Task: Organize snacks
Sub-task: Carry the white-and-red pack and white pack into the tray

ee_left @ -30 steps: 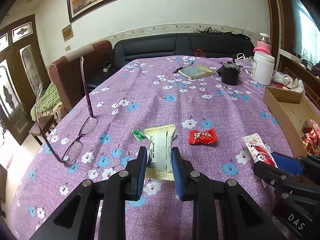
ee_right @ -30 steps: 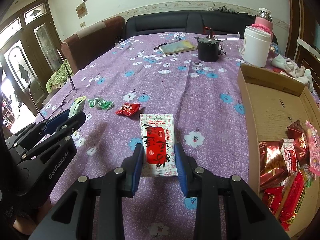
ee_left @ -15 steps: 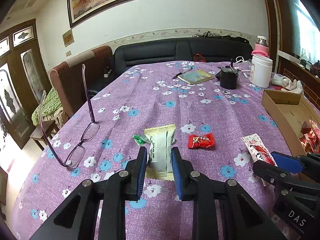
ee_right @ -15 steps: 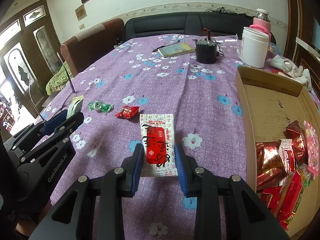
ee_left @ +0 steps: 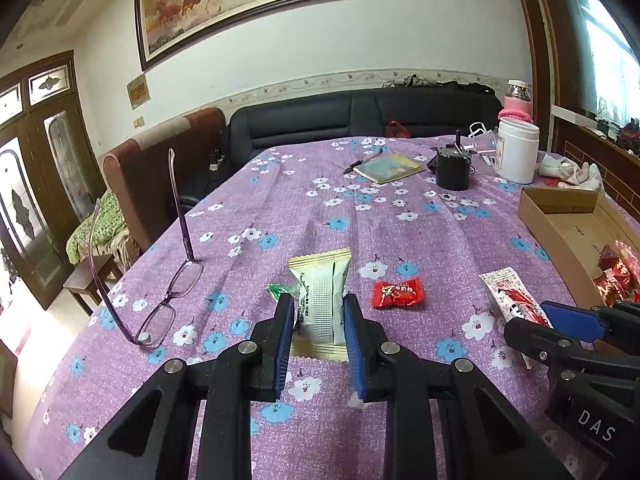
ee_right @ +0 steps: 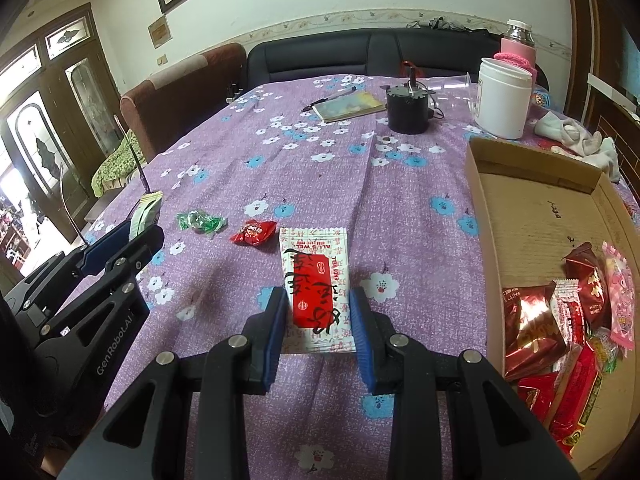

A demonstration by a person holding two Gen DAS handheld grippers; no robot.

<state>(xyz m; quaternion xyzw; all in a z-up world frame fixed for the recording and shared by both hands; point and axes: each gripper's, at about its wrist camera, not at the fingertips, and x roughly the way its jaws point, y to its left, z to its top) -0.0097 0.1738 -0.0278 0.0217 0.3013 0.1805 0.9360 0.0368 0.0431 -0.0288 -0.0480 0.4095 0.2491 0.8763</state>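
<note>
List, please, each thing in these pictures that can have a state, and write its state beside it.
left gripper: shut on the pale green snack packet
right gripper: shut on the white and red packet
cardboard box: open, partly filled with snacks
red candy: wrapped, lying on the cloth
green candy: wrapped, lying on the cloth
eyeglasses: unfolded, lenses down, arms up
white jar: upright

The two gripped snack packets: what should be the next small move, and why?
Probably carry the white-and-red packet, held by the right gripper, sideways over the wall of the cardboard box. The box sits right beside it and already holds other snacks. The left gripper is shut on the pale green packet, farther from the box, so it can follow.
</note>
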